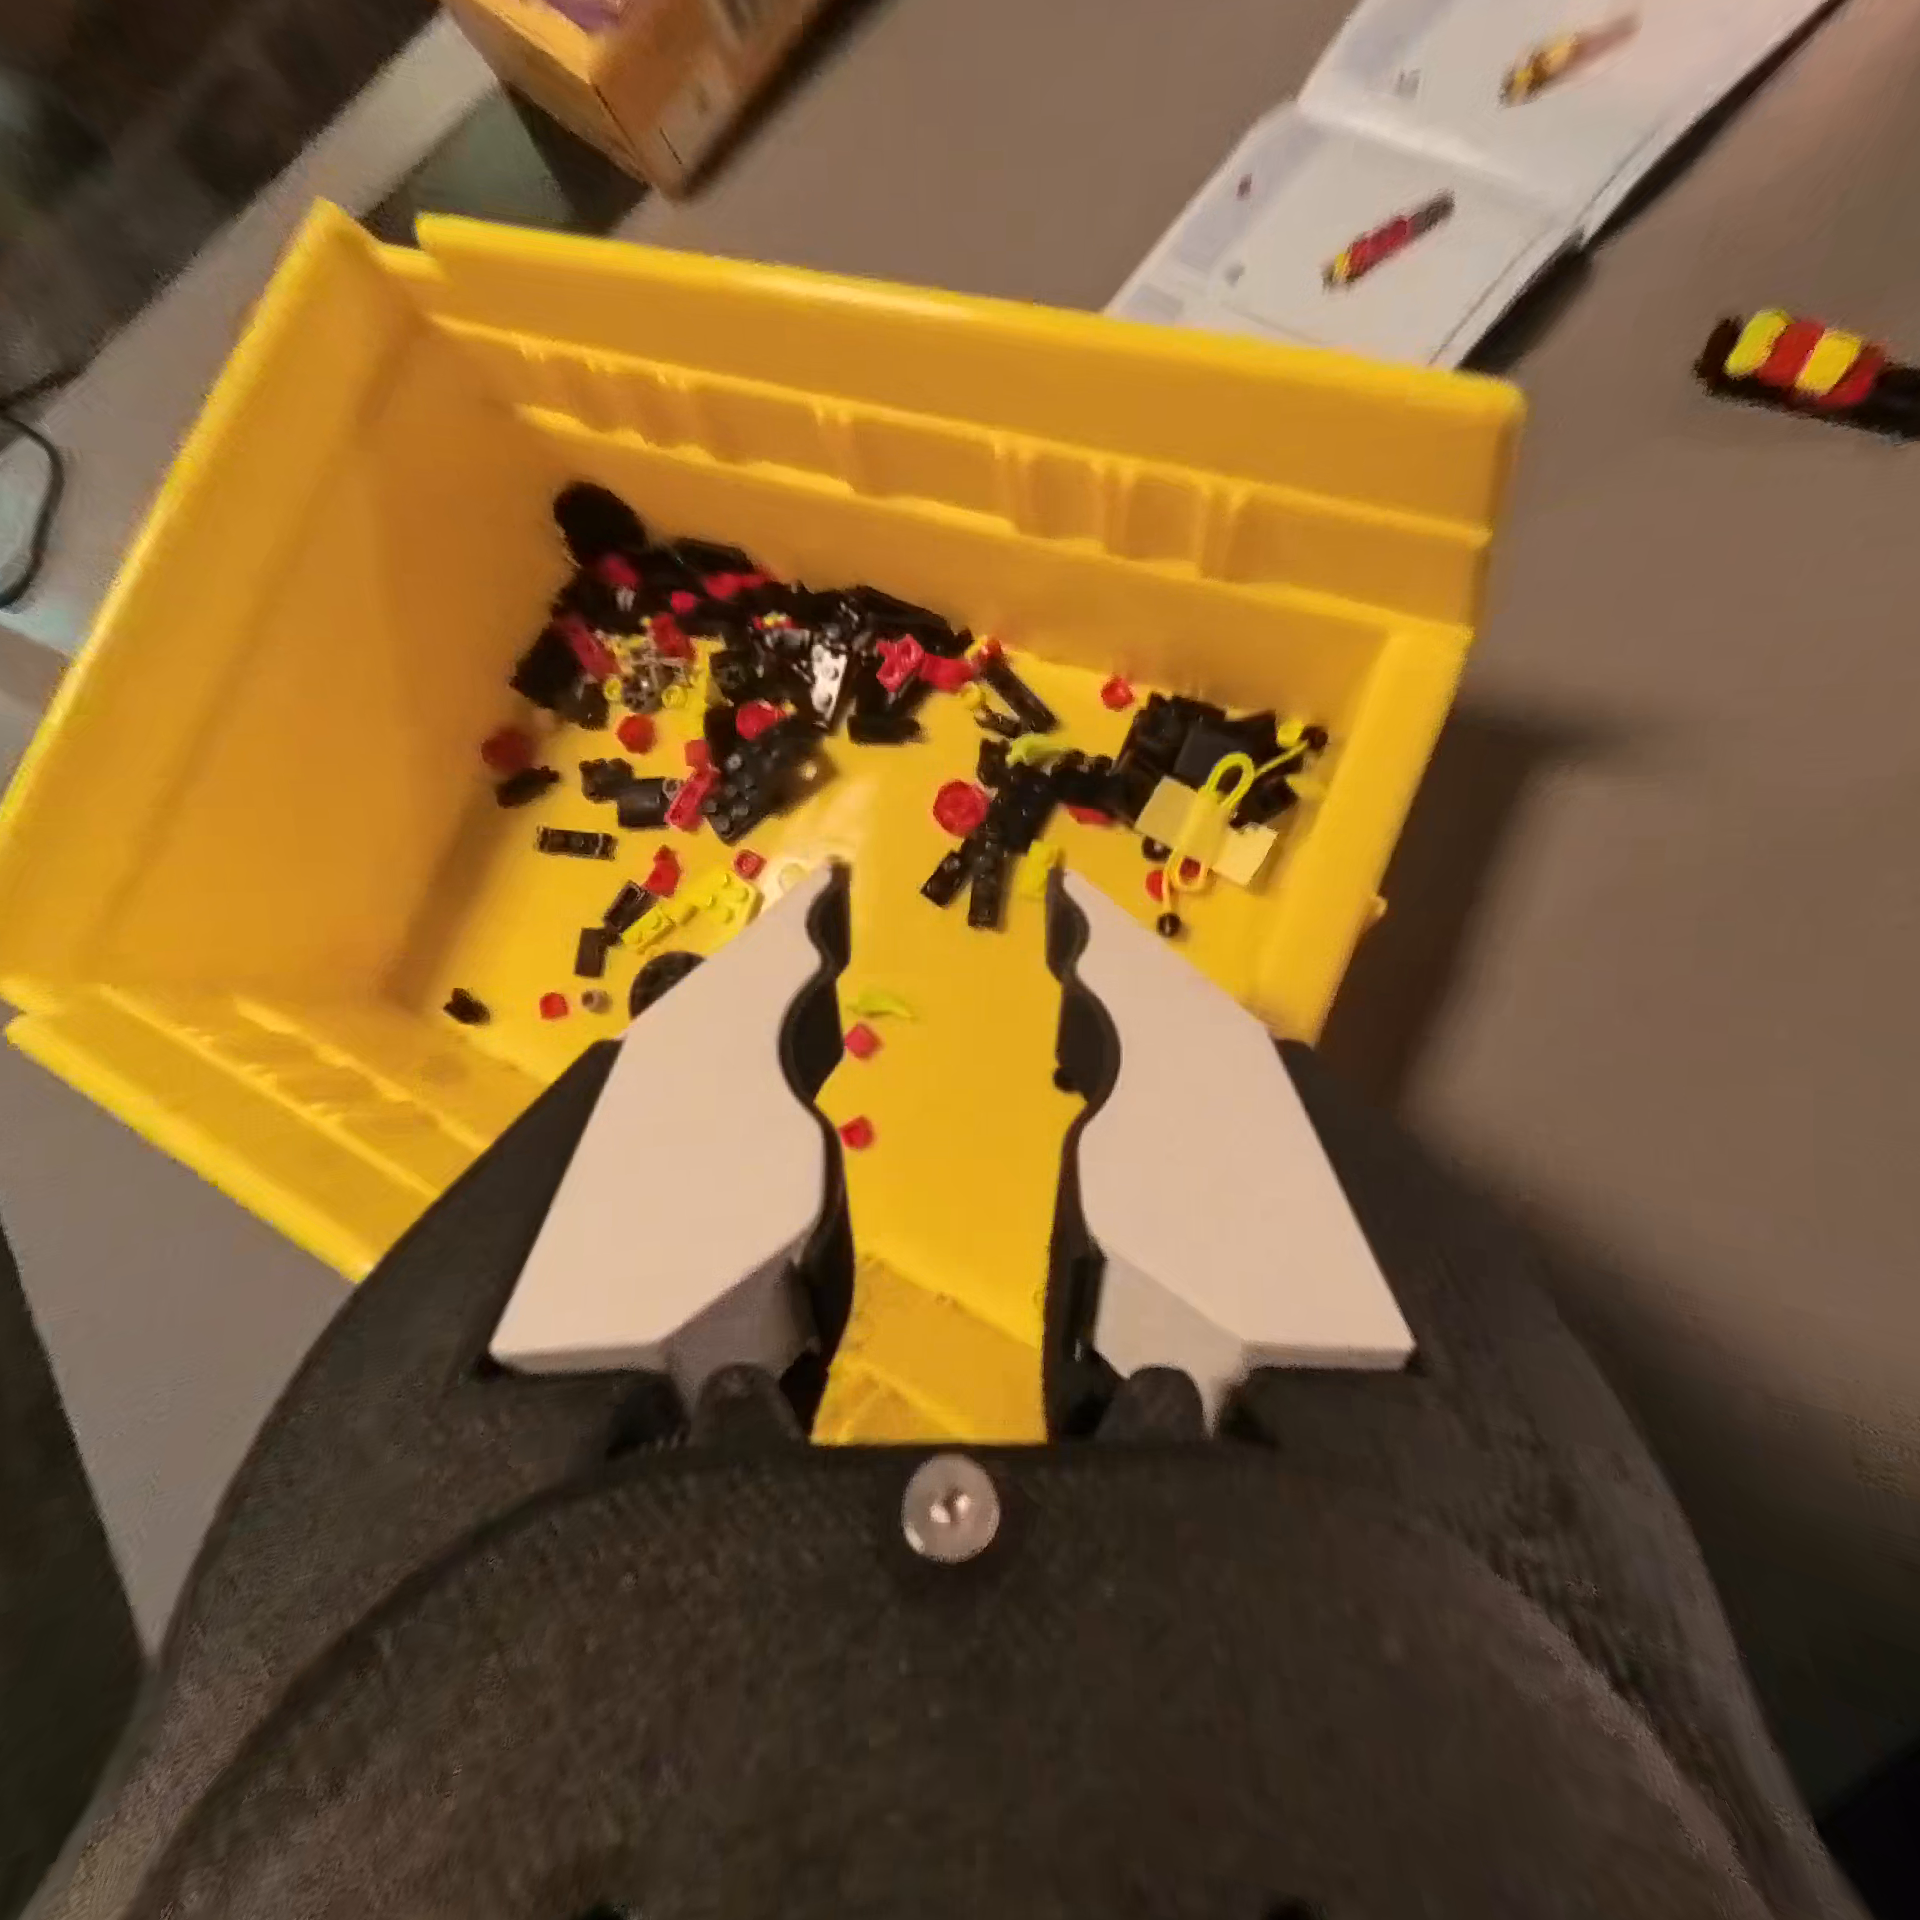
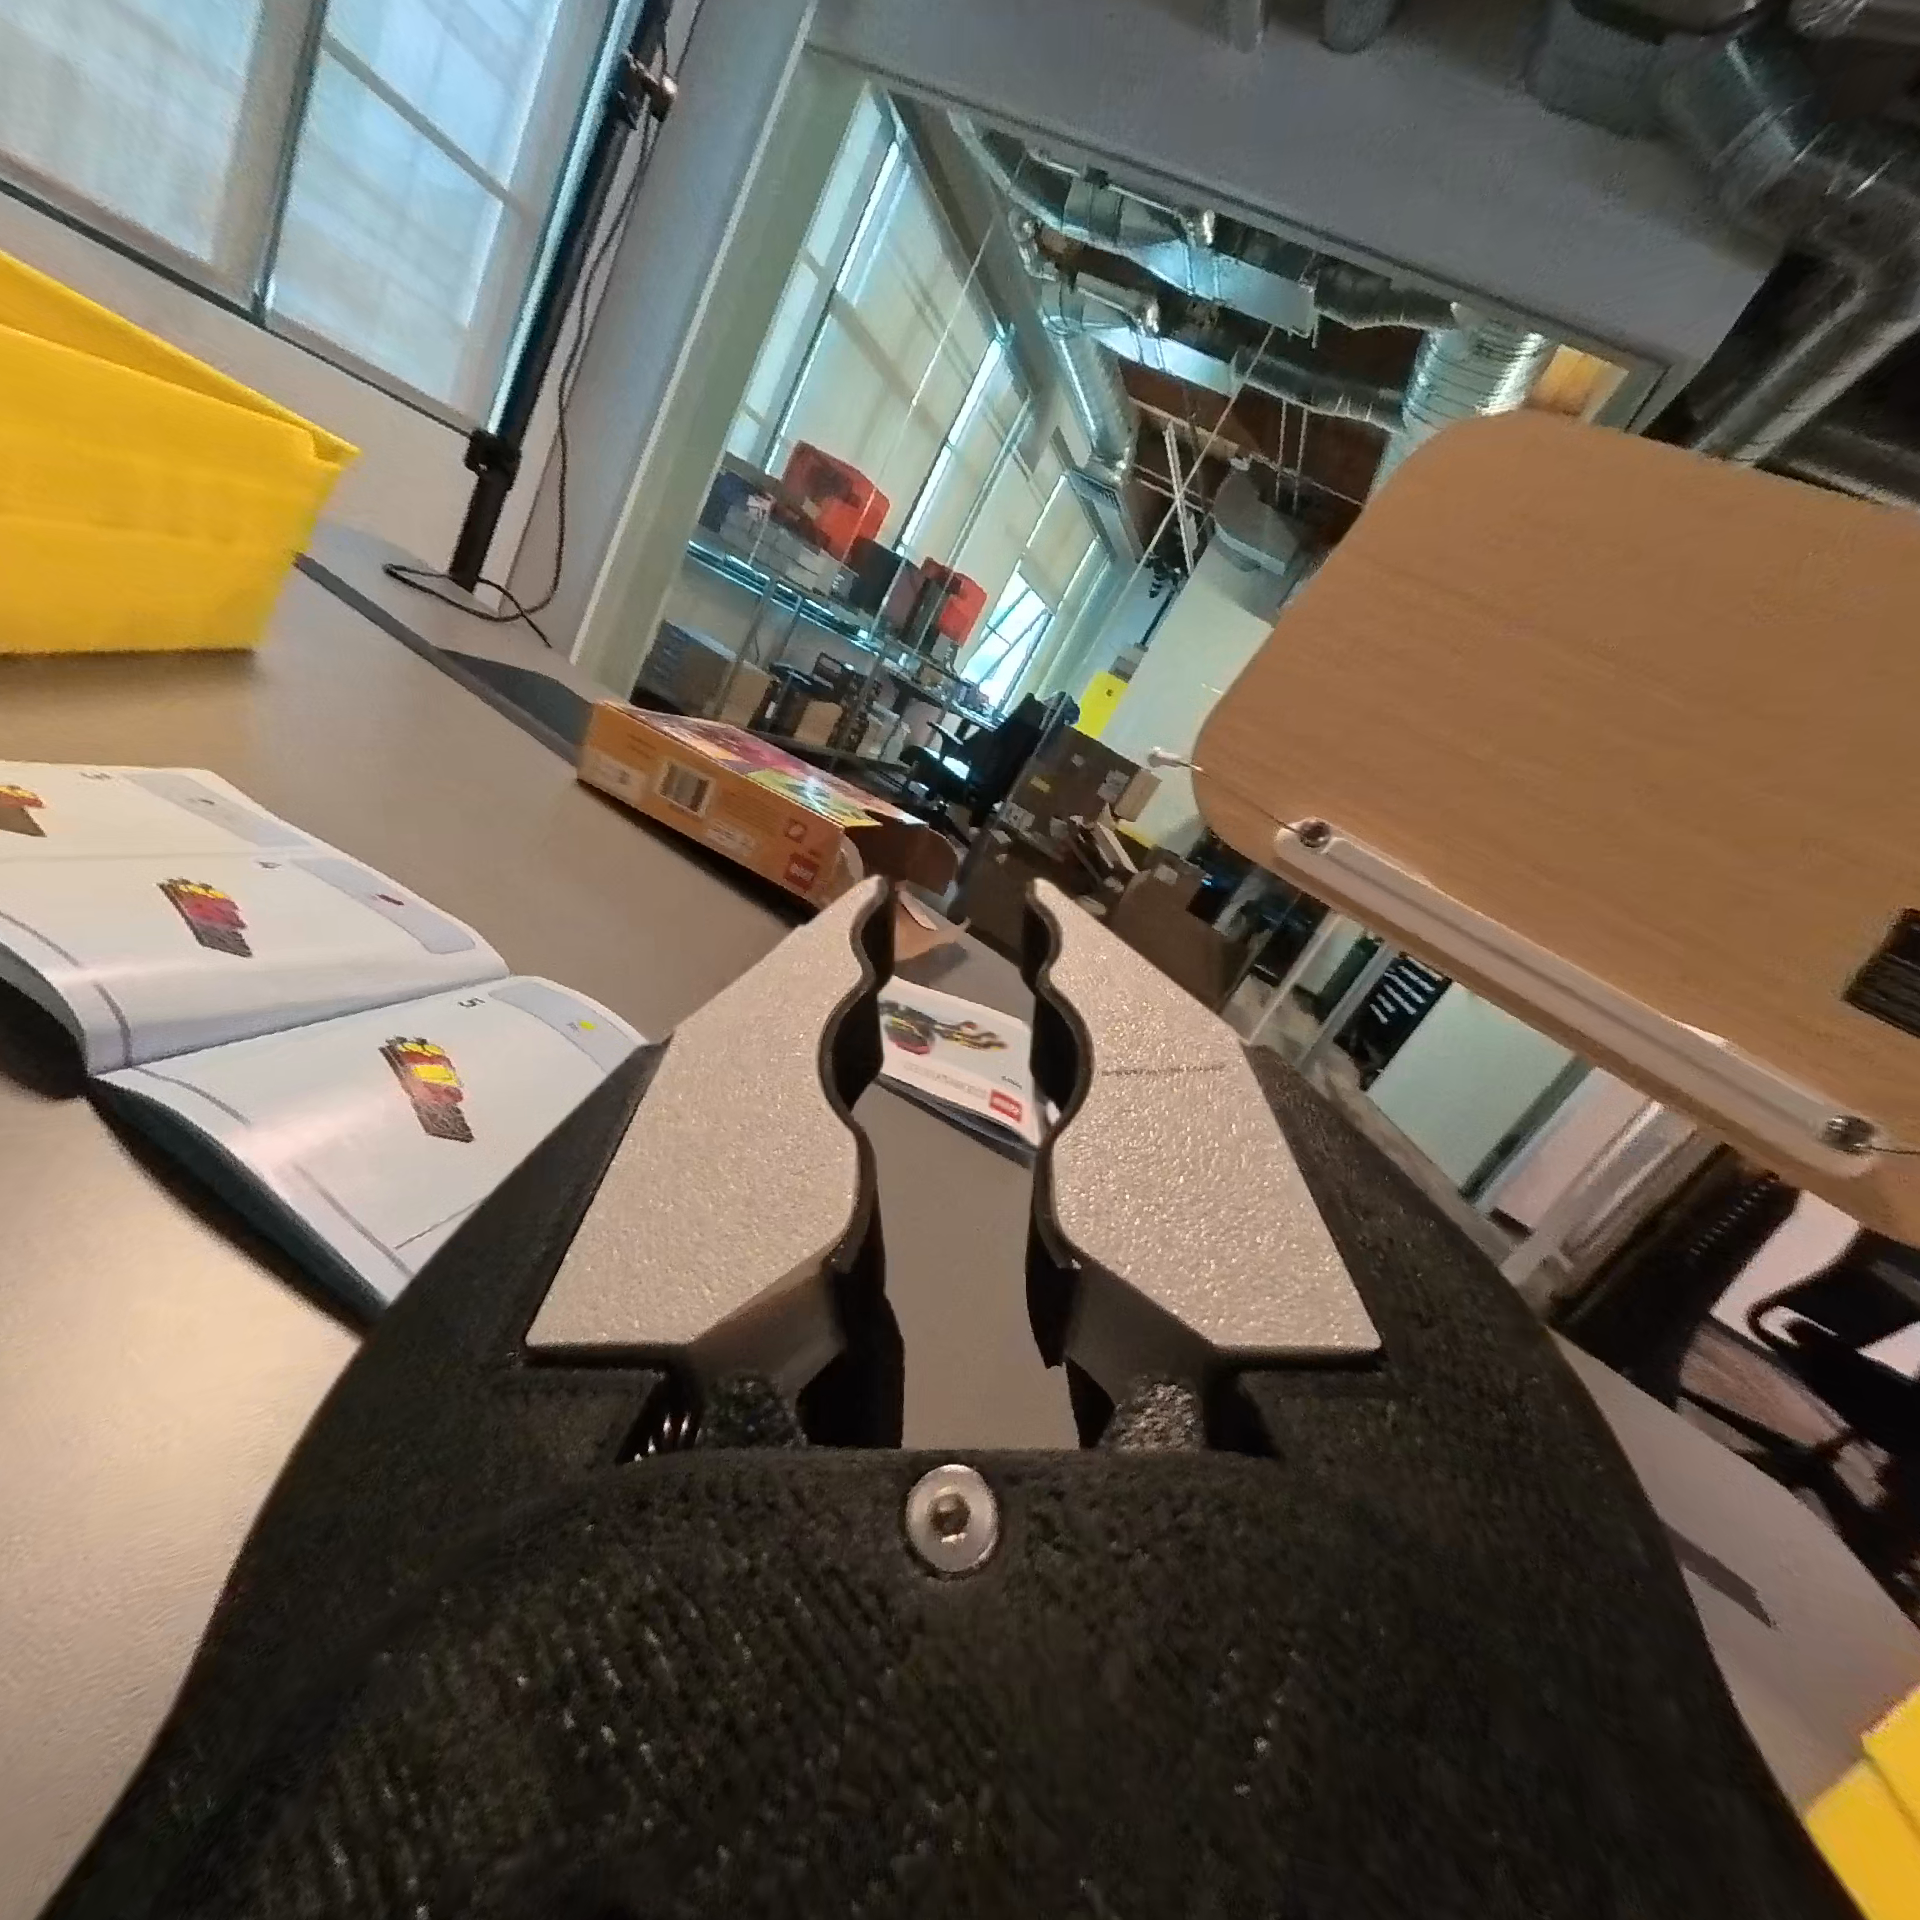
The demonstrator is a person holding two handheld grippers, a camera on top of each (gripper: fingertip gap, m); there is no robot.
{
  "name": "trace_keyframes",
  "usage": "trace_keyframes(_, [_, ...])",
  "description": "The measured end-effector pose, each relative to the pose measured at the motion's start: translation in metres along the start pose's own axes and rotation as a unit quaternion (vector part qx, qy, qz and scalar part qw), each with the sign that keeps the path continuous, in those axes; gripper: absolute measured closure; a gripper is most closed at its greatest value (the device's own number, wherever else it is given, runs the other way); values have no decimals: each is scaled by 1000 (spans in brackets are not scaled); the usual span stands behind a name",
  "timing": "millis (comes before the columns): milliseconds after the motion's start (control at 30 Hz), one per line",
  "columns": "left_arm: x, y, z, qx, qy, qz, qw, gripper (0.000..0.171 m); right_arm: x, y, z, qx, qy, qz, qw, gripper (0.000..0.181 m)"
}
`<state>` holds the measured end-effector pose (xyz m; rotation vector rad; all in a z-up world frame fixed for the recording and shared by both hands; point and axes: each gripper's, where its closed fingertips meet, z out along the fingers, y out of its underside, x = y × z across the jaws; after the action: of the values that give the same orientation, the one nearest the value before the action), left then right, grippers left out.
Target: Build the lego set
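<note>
A smooth grey-brown table (image 2: 312,727) is seen in a workshop with tall windows, bare ceiling ducts and loaded shelves. A pale wooden board (image 2: 1590,748) with rounded corners is seen up and to the right of the right gripper (image 2: 956,894), whose fingers are spread with nothing between them. An open booklet (image 2: 260,966) lies to its left, a cardboard box (image 2: 727,800) just ahead.

The left gripper (image 1: 945,878) is held over a ribbed yellow plastic bin (image 1: 312,623), its fingers parted and empty. Loose black, red and yellow bricks (image 1: 748,686) are scattered ahead of the tips. A small built piece (image 1: 1808,364) rests on the table far right.
</note>
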<state>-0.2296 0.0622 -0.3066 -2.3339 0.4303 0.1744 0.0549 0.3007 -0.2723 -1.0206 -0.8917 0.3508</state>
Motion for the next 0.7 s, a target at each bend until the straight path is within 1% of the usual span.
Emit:
trace_keyframes(133, [6, 1, 9, -51, 13, 46, 998, 136, -4, -2, -2, -6, 6, -37, 999, 161])
trace_keyframes(200, [1, 1, 16, -70, 9, 65, 995, 136, -7, -4, -3, -7, 2, -54, 998, 161])
trace_keyframes(267, [-1, 4, 26, -87, 29, 63, 994, 137, -12, -5, -3, -1, -9, -68, 998, 161])
trace_keyframes(333, [1, 8, 34, -111, 64, 52, 990, 137, -17, -8, -4, 7, -21, -71, 997, 162])
trace_keyframes(433, [7, -1, 44, -111, 91, 34, 989, 140, -16, -12, -8, 17, -27, -52, 998, 162])
trace_keyframes(533, [18, -1, 52, -132, 120, 35, 983, 141, -14, -13, -9, 23, -33, -29, 999, 162])
trace_keyframes(700, [36, -1, 67, -140, 168, 40, 975, 150, -16, -8, -5, 22, -41, -25, 999, 162])
